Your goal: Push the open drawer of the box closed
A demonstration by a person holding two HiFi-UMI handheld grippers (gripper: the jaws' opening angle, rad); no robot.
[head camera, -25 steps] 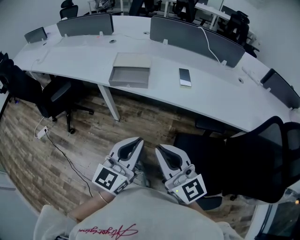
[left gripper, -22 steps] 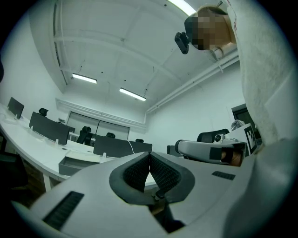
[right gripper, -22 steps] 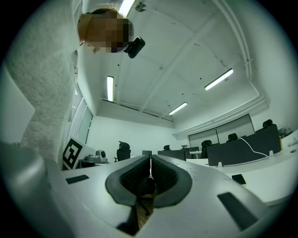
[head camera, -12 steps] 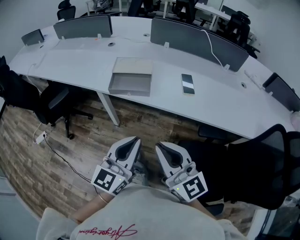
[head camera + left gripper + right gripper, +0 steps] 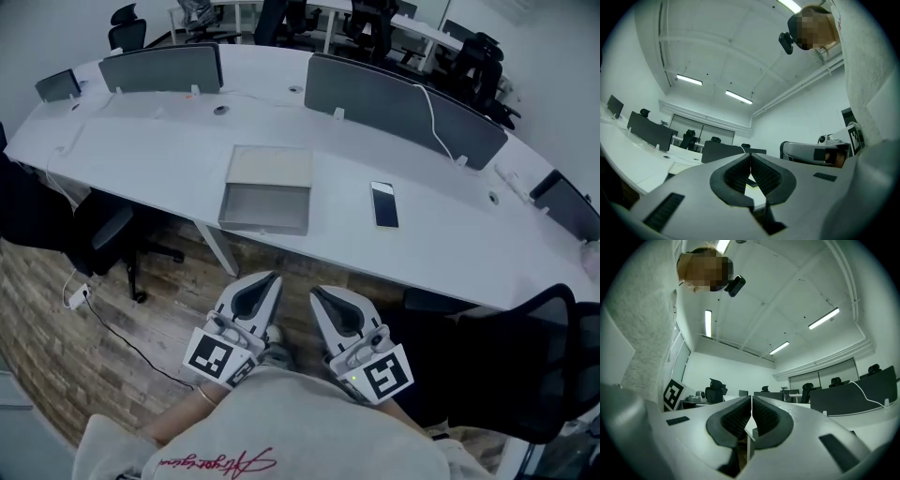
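Slid down the head view since a second ago, and nearer now: long white curved desk (image 5: 141,141), together with the flat beige rectangular box (image 5: 272,165) and its shallow grey open drawer (image 5: 264,208). Likewise lower: dark glossy rectangular phone (image 5: 383,204), lying flat on the desktop at 3 o'clock of the box, well apart from it.

Resting on the desktop at 12 o'clock of both grippers, with the drawer pulled out toward 6 o'clock and its front wall close to the desk's near edge.

Kept at 6 o'clock of the frame, close against the pale grey sweater (image 5: 281,431): white left gripper (image 5: 273,280) and white right gripper (image 5: 319,295), side by side, both aimed toward 12 o'clock, well apart from the box, over brown wood-plank floor (image 5: 56,319).

Closed on the left: ribbed black pads (image 5: 736,175) pressed together, gripping nothing. Closed likewise on the right, pads (image 5: 736,417) meeting along a thin line.

Standing along the desk's far side from 12 to 2 o'clock: grey divider panels (image 5: 394,98). Parked at 4 o'clock: black mesh office chair (image 5: 525,366).
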